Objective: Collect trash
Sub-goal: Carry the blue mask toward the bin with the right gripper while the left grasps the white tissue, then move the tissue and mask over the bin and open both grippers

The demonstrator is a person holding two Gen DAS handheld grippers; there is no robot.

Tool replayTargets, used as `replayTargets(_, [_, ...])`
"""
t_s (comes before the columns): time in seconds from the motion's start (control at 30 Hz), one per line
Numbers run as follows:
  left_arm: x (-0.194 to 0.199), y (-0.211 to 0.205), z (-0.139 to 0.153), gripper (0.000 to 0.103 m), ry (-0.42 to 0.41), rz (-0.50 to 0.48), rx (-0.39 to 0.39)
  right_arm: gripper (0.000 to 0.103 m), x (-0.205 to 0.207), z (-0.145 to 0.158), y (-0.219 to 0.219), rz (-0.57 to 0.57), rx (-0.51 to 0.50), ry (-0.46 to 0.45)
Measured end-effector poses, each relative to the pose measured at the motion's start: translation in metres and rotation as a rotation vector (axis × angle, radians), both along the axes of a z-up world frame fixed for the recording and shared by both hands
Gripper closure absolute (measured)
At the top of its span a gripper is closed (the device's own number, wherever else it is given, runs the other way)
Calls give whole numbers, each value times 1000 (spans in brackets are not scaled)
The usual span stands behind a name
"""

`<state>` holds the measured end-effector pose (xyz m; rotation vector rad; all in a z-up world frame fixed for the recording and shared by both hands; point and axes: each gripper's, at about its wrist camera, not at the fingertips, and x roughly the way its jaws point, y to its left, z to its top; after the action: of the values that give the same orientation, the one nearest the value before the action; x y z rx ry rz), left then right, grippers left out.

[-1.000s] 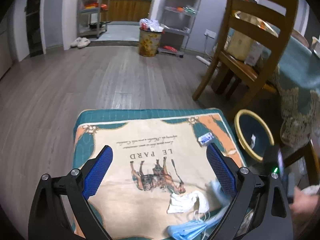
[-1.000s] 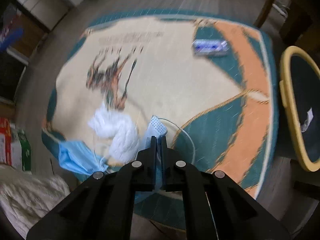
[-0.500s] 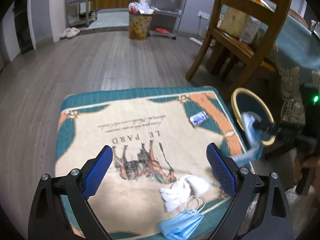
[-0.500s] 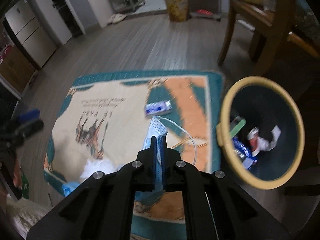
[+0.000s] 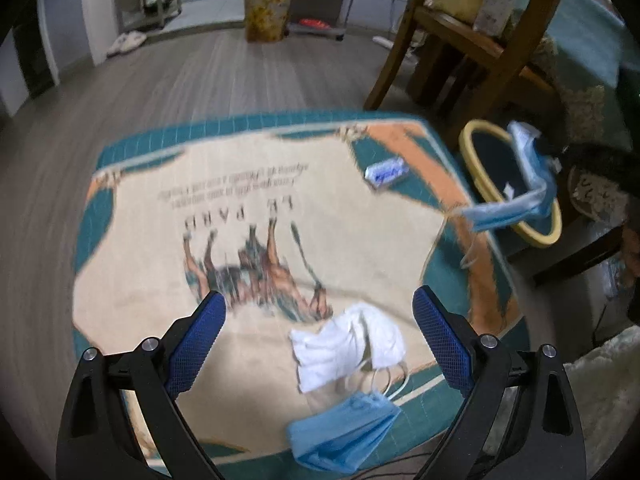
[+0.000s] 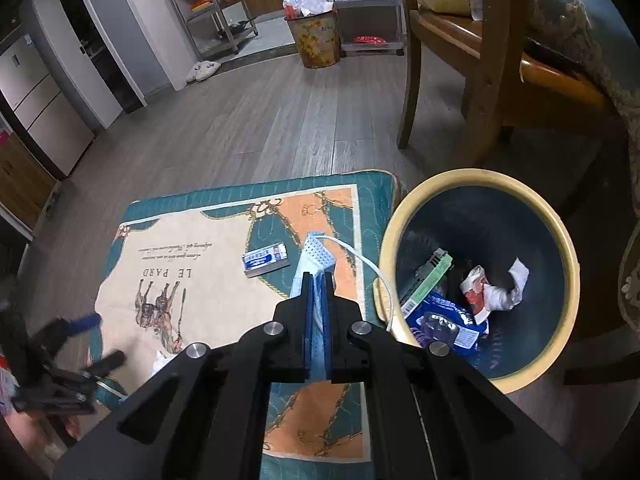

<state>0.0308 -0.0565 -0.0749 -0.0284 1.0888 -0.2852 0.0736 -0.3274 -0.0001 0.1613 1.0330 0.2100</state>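
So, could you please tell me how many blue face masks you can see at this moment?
2: one blue mask is clamped in the right gripper beside the bin; the other blue mask lies on the mat. More may be hidden.

The left wrist view is smeared by motion, so the small print on the rug point(image 5: 240, 240) cannot be read; the right gripper point(image 5: 550, 148) there is cut off to a dark shape at the frame's right side; in the right wrist view the left gripper point(image 6: 92, 336) is blurred at the left edge; the blue face mask point(image 6: 316, 280) is mostly hidden between the closed fingers; wrappers in the bin point(image 6: 480, 178) are too small to identify.
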Motion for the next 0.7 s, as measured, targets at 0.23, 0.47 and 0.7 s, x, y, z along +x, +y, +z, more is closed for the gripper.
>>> replayTargets(0.23, [-2, -17, -32, 14, 76, -61, 53, 100, -2, 3, 5, 6, -16, -13])
replayTargets(0.47, [7, -34, -62, 28, 149, -125, 149, 100, -2, 2, 1, -3, -12, -11])
replayTargets(0.7, [10, -43, -65, 74, 163, -196, 169, 100, -1, 4, -4, -7, 3, -20])
